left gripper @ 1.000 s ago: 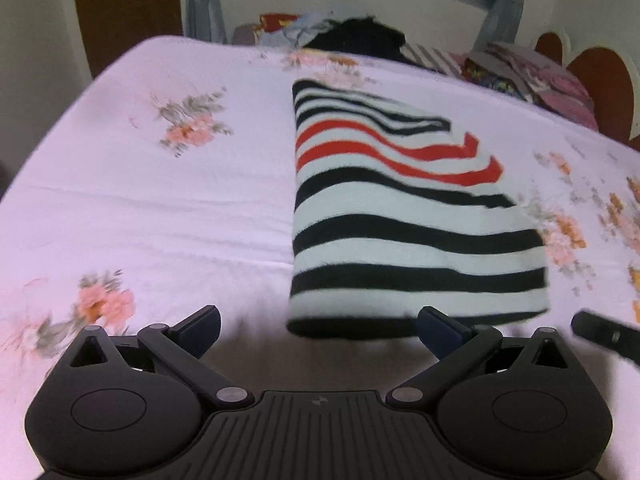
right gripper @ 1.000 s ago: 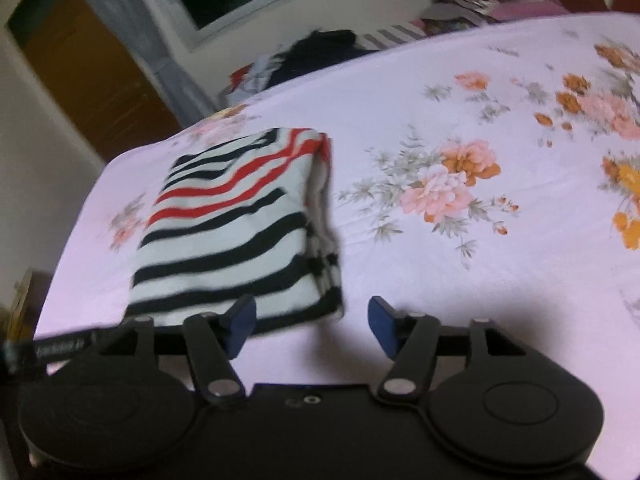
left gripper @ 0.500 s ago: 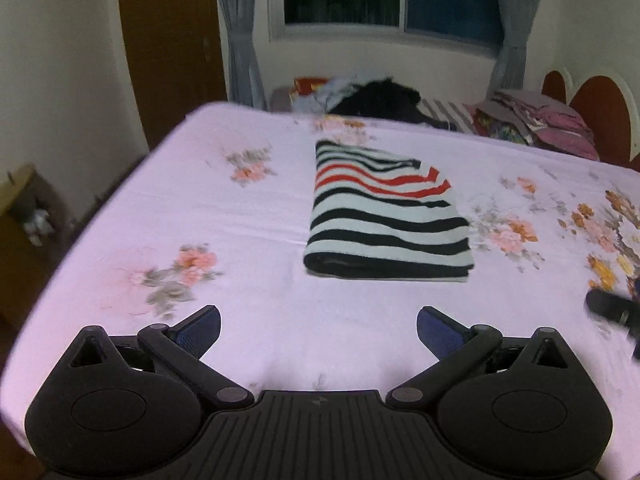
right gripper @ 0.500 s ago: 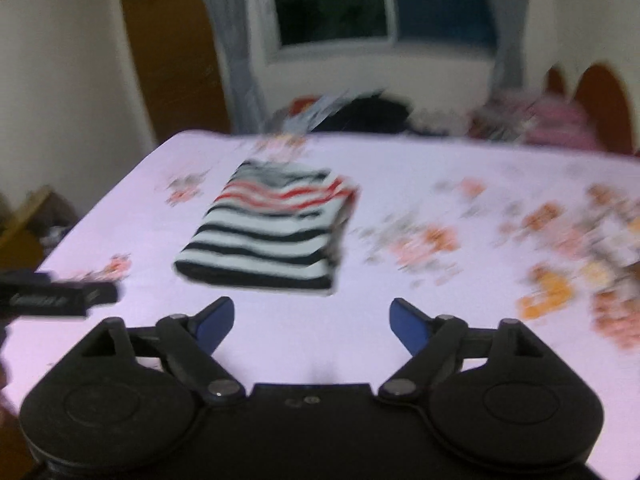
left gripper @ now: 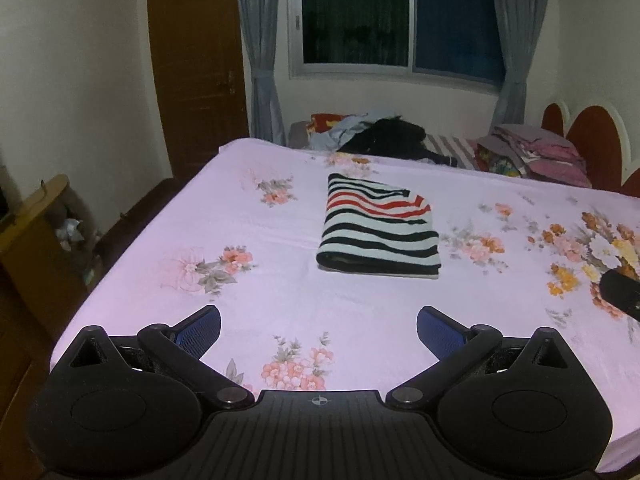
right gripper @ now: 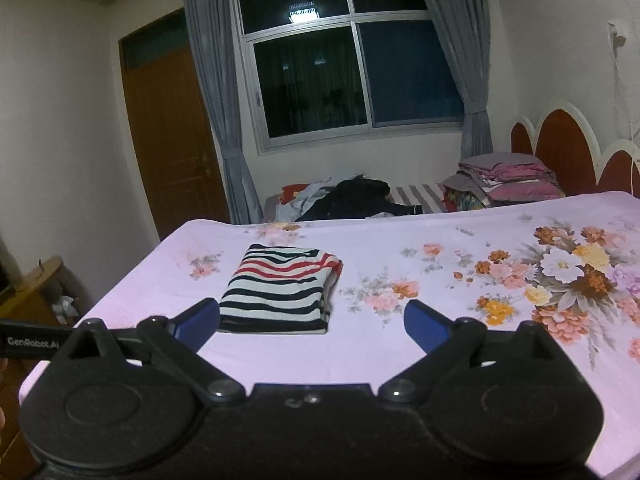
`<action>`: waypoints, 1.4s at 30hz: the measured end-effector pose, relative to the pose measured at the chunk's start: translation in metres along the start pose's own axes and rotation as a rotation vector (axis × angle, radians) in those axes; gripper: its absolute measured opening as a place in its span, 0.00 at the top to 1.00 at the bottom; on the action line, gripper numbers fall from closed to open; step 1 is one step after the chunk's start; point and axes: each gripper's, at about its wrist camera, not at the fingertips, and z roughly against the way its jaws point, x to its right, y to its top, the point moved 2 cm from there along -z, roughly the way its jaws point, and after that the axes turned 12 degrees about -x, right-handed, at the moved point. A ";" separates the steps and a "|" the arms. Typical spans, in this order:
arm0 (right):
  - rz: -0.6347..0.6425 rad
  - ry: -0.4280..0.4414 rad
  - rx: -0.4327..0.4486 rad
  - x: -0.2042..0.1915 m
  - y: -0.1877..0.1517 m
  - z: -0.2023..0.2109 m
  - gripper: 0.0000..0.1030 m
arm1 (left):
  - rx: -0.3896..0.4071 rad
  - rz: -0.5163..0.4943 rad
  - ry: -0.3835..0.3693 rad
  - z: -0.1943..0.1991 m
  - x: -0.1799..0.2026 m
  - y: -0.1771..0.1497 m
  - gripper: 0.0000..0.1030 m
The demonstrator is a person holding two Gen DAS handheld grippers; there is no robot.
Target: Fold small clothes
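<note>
A small garment with black, white and red stripes (left gripper: 378, 227) lies folded into a flat rectangle on the pink floral bed sheet (left gripper: 248, 296). It also shows in the right wrist view (right gripper: 280, 294). My left gripper (left gripper: 319, 330) is open and empty, held above the near edge of the bed, well short of the garment. My right gripper (right gripper: 312, 322) is open and empty, also back from the garment. A black part of the right gripper (left gripper: 620, 294) shows at the right edge of the left wrist view, and the left gripper's body (right gripper: 28, 340) shows at the left edge of the right wrist view.
A heap of loose clothes (left gripper: 376, 136) and a stack of folded pink and grey textiles (left gripper: 532, 154) lie beyond the far side of the bed. A red scalloped headboard (right gripper: 568, 152) stands at the right. A wooden stand (left gripper: 36, 216) is on the floor at the left.
Both grippers have pulled back and risen away from the folded garment, which now looks smaller and farther off. Both stayed open. The garment has not moved.
</note>
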 end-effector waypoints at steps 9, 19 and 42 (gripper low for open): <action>-0.004 0.003 0.042 0.001 -0.004 0.022 0.03 | 0.030 -0.004 0.007 0.023 0.004 -0.010 0.00; -0.019 0.020 0.034 0.001 -0.007 0.022 0.03 | 0.050 -0.003 0.011 0.029 0.010 -0.007 0.00; -0.039 0.031 0.021 -0.004 -0.006 0.012 0.02 | 0.041 0.000 0.006 0.022 0.013 -0.001 0.00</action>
